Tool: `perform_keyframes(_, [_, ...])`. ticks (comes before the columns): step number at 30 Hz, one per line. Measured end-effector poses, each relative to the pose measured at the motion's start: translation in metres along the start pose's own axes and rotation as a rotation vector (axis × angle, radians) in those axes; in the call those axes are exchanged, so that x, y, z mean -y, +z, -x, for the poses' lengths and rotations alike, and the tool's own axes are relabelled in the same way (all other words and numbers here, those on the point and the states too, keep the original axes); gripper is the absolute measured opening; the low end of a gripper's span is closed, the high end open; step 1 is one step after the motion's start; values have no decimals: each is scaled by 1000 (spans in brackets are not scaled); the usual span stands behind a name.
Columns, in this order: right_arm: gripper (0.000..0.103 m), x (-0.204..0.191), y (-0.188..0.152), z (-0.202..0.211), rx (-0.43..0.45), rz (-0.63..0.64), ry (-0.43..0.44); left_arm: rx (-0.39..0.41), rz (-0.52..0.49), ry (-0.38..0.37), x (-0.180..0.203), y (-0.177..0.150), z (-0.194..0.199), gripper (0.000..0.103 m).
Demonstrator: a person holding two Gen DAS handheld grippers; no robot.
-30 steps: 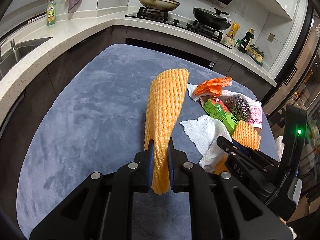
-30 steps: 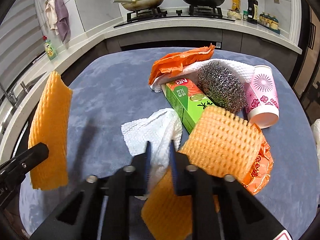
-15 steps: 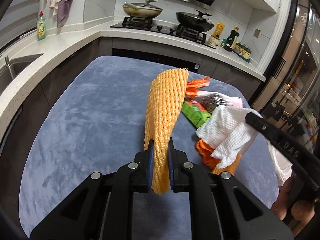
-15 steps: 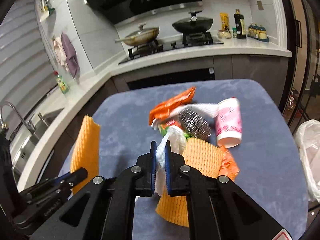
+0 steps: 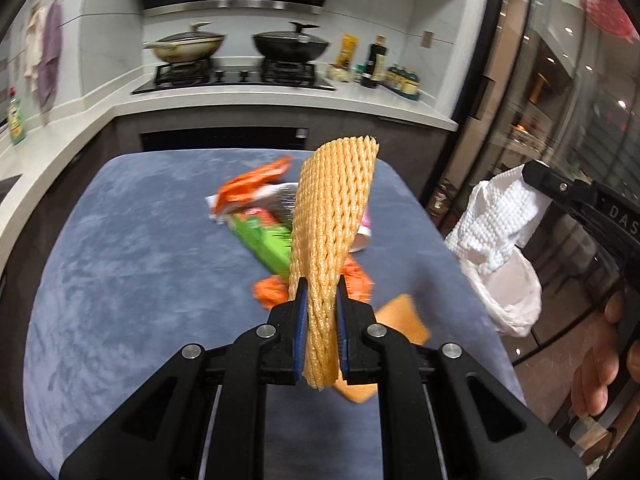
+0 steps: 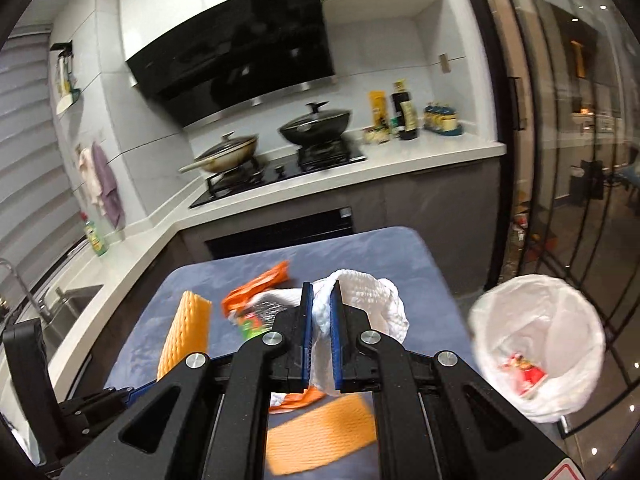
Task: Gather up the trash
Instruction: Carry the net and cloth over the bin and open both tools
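My left claw [image 5: 322,320] is clamped on an orange foam fruit net [image 5: 332,216], a ribbed mesh sleeve that stands up from the blue pads and curls slightly at its top. My right claw [image 6: 321,334] pinches a crumpled white paper towel [image 6: 372,304] with a dimpled, quilted surface; it bulges out to the right of the pads. Both are lifted above the counter [image 5: 132,248], which is covered in soft blue-grey velvety cloth. On it lie a glossy orange wrapper [image 5: 252,184], a green carton [image 5: 264,240] and another flat foam net [image 6: 324,436]. Beside the counter's right edge stands a bin lined with a thin white plastic bag [image 6: 536,344], its round mouth open, a small red scrap inside.
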State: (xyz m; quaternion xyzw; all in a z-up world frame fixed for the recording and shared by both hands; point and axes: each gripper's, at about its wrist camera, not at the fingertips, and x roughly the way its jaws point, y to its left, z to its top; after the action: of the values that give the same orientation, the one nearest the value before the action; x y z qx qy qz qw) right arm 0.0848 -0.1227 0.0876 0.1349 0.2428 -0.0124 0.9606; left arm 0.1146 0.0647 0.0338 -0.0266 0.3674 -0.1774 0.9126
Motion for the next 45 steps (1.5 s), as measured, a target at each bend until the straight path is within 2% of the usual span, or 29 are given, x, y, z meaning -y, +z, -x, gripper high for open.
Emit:
perform_keyframes(6, [7,70,5,22,36,-42,-151,-19,-101,-100,63,6,-16,12])
perform_keyframes(14, [7,162,1,24,11,-118,-291,-70,-260,-221,155,11,-55,12])
perform_keyframes(16, [7,179,0,19,1,-131,-307,-88,-298,-259,176,8,-67,12])
perform_keyframes(22, [7,220,-7,11,-20,-168,-341,-132,-379,-303,229,6,-103,12])
perform_keyframes(24, [7,228,-9,10,-22,-179,-345,-145,-384,-298,240,7,-116,12])
perform_keyframes(33, [7,262,-13,0,-43,-235,-355,-201,-396,-368,266,5,-151,13])
perform_keyframes(39, [11,275,-13,-8,-53,-273,-318,-209,-403,-381,269,4,-165,24])
perform_keyframes(41, [14,277,-14,-10,-50,-288,-311,-216,-398,-372,269,3,-170,40])
perform_keyframes(42, [19,278,-14,-11,-49,-294,-308,-215,-397,-370,268,4,-170,43])
perform_keyframes(44, [29,279,-14,-11,-37,-306,-302,-191,-386,-360,264,5,-167,57])
perform_keyframes(45, [31,279,-13,-10,-29,-307,-301,-180,-380,-352,262,6,-165,60])
